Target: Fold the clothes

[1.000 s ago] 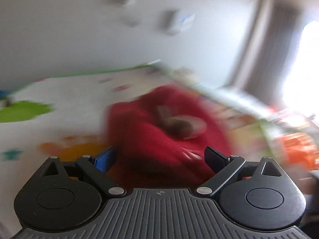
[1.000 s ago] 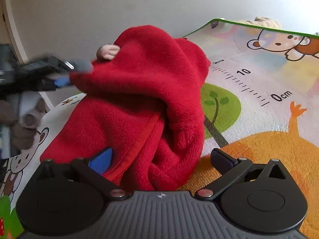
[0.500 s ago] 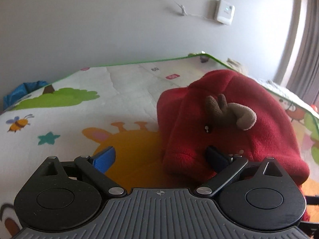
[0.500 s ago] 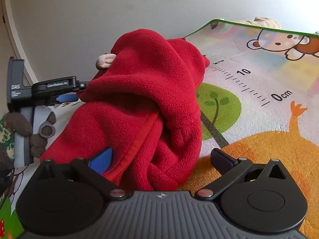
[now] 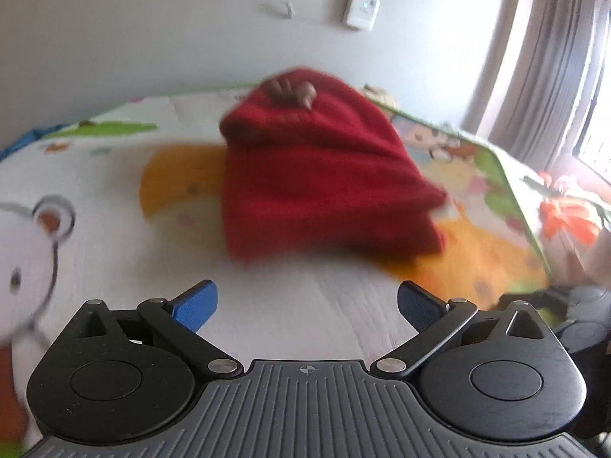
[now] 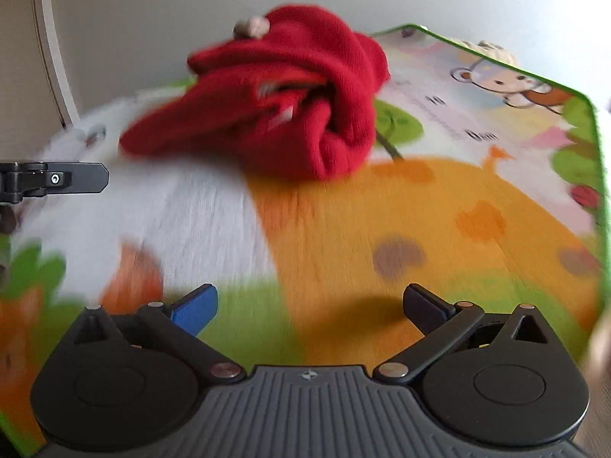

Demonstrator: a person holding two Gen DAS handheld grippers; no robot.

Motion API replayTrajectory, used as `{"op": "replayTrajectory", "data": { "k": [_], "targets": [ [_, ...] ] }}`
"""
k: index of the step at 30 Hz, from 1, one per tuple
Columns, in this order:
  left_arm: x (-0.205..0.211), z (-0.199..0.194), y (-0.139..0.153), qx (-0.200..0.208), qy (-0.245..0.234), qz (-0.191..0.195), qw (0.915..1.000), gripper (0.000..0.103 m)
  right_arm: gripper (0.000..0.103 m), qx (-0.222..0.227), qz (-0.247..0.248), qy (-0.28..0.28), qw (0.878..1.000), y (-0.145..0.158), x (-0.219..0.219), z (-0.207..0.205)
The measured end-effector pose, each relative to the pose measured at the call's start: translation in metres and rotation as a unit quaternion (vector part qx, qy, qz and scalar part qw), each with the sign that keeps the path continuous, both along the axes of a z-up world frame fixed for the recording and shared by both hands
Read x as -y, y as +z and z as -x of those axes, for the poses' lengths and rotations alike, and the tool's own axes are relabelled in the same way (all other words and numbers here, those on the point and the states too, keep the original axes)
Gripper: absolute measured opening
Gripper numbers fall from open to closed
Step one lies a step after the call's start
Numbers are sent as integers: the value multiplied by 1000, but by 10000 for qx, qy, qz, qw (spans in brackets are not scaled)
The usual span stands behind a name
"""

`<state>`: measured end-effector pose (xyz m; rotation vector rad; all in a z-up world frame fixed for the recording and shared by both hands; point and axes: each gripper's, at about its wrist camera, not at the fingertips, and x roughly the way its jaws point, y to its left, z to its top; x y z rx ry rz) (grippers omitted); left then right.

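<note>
A red fleece garment [image 5: 320, 183] lies bunched in a folded heap on the colourful play mat [image 5: 114, 210], with a small brown antler trim showing at its top. In the right wrist view the same red fleece garment [image 6: 290, 110] sits past the orange patch of the play mat [image 6: 420, 221]. My left gripper [image 5: 305, 305] is open, well short of the garment, with nothing between its fingers. My right gripper [image 6: 309, 307] is open too and holds nothing. The left gripper's black finger [image 6: 76, 178] pokes in at the left edge of the right wrist view.
A grey wall with white wall plates [image 5: 361, 9] stands behind the mat. Curtains and a bright window [image 5: 565, 76] are at the right. The mat's green border [image 6: 595, 145] runs along the right side. A beige soft item [image 6: 492, 49] lies at the far corner.
Both grippers have let go of the red garment and pulled back from it; it now lies in a heap farther away. Both views are motion-blurred.
</note>
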<state>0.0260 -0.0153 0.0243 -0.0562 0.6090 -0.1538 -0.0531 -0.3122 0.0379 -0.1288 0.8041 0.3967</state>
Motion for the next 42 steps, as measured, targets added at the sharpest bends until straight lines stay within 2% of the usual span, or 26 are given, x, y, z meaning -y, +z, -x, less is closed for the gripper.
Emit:
{"op": "replayTrajectory", "data": {
  "k": [2, 5, 6, 9, 13, 15, 18, 23, 25, 28, 42],
  "targets": [
    [10, 17, -5, -21, -10, -153, 9999, 103, 103, -143, 34, -183, 9997, 2, 7, 17],
    [25, 41, -13, -51, -25, -382, 9993, 103, 103, -235, -425, -626, 9969, 7, 27, 28],
    [26, 40, -15, -97, 38, -350, 9993, 103, 103, -143, -539, -738, 9957, 9, 31, 26],
    [24, 27, -21, -252, 316, -157, 9991, 103, 103, 81, -473, -979, 9940, 12, 25, 10],
    [22, 16, -30, -364, 612, -56, 9974, 103, 103, 234, -330, -910, 9950, 8, 4, -13],
    [24, 15, -31, -355, 591, -147, 9975, 103, 103, 262, -387, -831, 9954, 1, -4, -19],
    [25, 14, -31, -390, 568, -244, 9973, 103, 103, 470, 0, -797, 9957, -8, -21, -18],
    [39, 14, -33, -457, 566, -692, 9949, 103, 103, 468, -126, -749, 9960, -8, -16, -20],
    [41, 16, -34, -439, 576, -756, 9945, 103, 103, 490, -85, -739, 9960, -9, -17, -20],
    [36, 16, -34, -470, 561, -605, 9955, 103, 103, 505, -89, -742, 9959, -9, -18, -20],
    [35, 15, -34, -459, 552, -592, 9957, 103, 103, 518, -222, -755, 9956, -9, -14, -19]
  ]
}}
